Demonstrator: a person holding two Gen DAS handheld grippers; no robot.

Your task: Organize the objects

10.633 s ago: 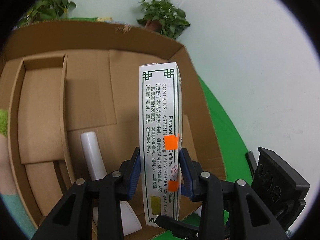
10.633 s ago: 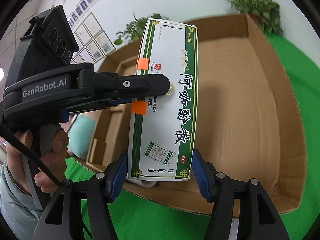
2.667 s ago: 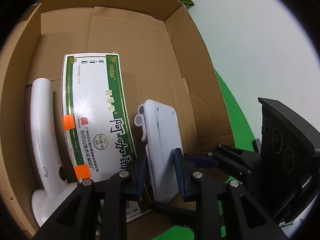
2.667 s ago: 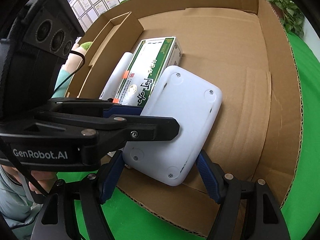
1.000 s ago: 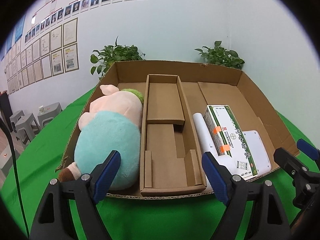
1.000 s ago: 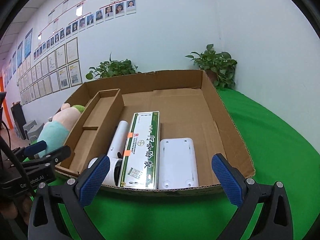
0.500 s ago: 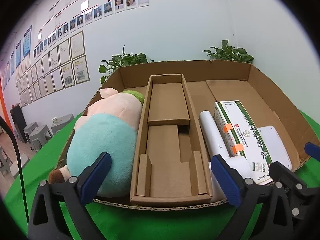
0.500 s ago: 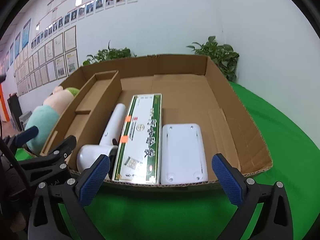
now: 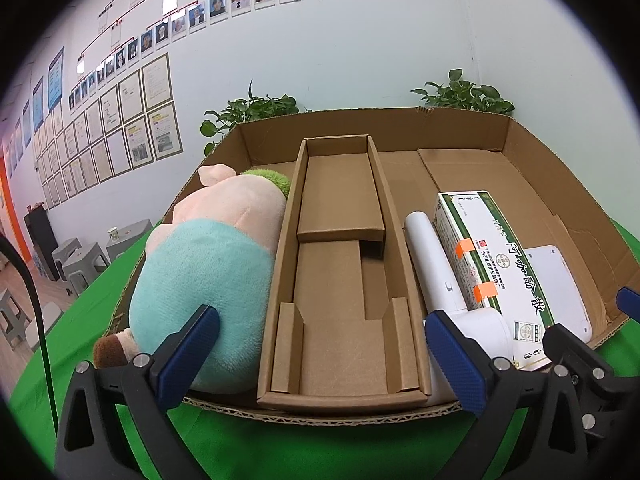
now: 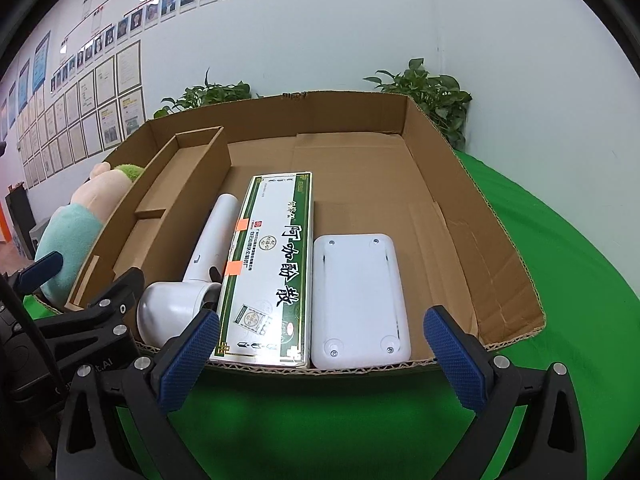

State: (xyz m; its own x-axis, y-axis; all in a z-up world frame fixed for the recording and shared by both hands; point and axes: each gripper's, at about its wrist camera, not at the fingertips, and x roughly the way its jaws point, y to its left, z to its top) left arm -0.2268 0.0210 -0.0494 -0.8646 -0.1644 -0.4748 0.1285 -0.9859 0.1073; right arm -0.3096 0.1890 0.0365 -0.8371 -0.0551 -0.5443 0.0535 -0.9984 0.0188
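A shallow cardboard box (image 10: 500, 240) lies on green cloth. In its right part lie side by side a white hair-dryer-like device (image 10: 200, 264), a green and white medicine carton (image 10: 272, 264) and a flat white device (image 10: 356, 292). A plush pig (image 9: 208, 264) in a teal shirt fills the left compartment. My left gripper (image 9: 320, 352) is open and empty in front of the box's near wall. My right gripper (image 10: 320, 356) is open and empty, just before the carton's and flat device's near ends. The same box (image 9: 560, 184), carton (image 9: 496, 264) and dryer (image 9: 440, 280) show in the left wrist view.
A narrow cardboard insert tray (image 9: 340, 280) stands between the pig and the dryer. Potted plants (image 10: 428, 92) stand behind the box against the wall. Grey stools (image 9: 76, 256) are at far left. Green cloth (image 10: 560, 240) runs to the right of the box.
Both grippers have come slightly closer to the box's near wall over the last second. Before that they set the carton and the flat white device into the box and opened.
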